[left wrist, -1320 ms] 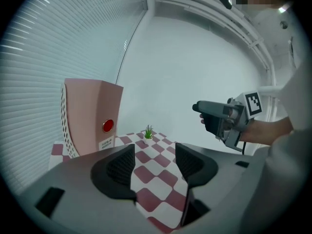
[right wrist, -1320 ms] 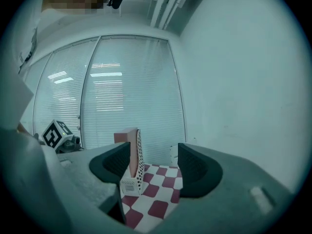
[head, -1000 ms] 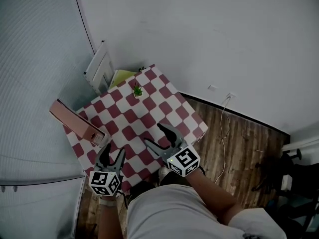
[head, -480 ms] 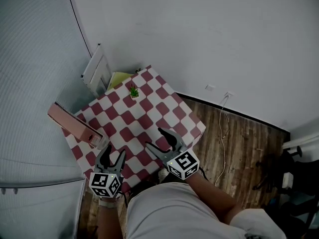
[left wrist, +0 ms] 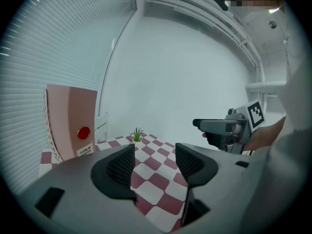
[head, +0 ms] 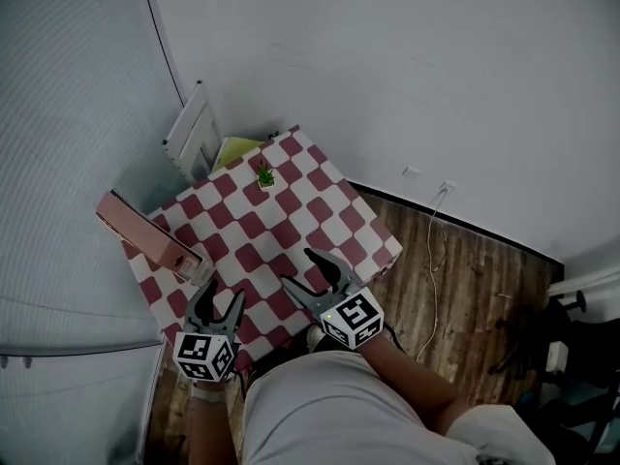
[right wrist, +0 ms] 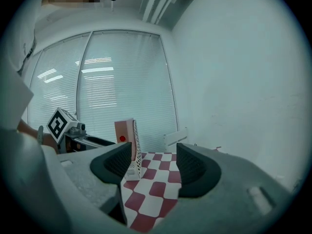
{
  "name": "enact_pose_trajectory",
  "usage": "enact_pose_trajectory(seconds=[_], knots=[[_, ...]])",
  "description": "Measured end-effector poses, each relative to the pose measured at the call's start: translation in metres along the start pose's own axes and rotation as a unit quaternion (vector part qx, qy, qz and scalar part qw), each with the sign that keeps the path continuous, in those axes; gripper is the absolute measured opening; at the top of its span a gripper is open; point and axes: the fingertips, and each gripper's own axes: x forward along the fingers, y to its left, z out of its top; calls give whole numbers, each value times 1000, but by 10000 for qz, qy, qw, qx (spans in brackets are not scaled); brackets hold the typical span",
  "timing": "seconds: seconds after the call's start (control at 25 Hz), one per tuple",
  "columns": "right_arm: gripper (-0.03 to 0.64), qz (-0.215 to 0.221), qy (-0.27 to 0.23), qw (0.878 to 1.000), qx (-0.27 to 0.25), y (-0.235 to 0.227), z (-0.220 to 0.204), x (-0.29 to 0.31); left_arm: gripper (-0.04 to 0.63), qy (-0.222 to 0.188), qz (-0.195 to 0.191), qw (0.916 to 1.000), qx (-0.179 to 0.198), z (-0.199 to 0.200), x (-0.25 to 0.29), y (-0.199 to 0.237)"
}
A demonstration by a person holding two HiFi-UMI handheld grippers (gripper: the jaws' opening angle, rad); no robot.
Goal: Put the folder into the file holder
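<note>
A pink box folder (head: 145, 235) with a red dot and a label on its spine (left wrist: 83, 133) stands at the left edge of the checkered table (head: 291, 211). A white mesh file holder (right wrist: 137, 152) is right against it; whether the folder sits inside it I cannot tell. My left gripper (head: 220, 293) hovers over the table's near edge, open and empty (left wrist: 155, 162). My right gripper (head: 298, 265) is beside it, also open (right wrist: 153, 162). Its jaws have just been closing a little, with nothing between them.
A small potted plant (head: 264, 175) stands near the table's far side. Behind the far corner are a white slatted piece (head: 194, 136) and a yellow-green sheet (head: 235, 150). Window blinds run along the left, a white wall behind. A cable (head: 433, 260) lies on the wood floor at right.
The head view has swayed a little and come back. Both grippers stay over the table's near edge. The folder and the plant have not moved.
</note>
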Motion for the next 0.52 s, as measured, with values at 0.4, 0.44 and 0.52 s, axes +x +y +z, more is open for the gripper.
enact_pose_trajectory(seconds=[0.4,0.44,0.52], knots=[[290,204,70,9998,-55,23,-3,18,241,-11,164,9998,-91,-8,-17,16],[290,223,84,9997,-63,26,-3,20,241,-11,181,9998,-110,-9,-19,19],[290,258,109,9996,-77,32,-4,25,241,-10,216,9997,-150,-11,-23,24]])
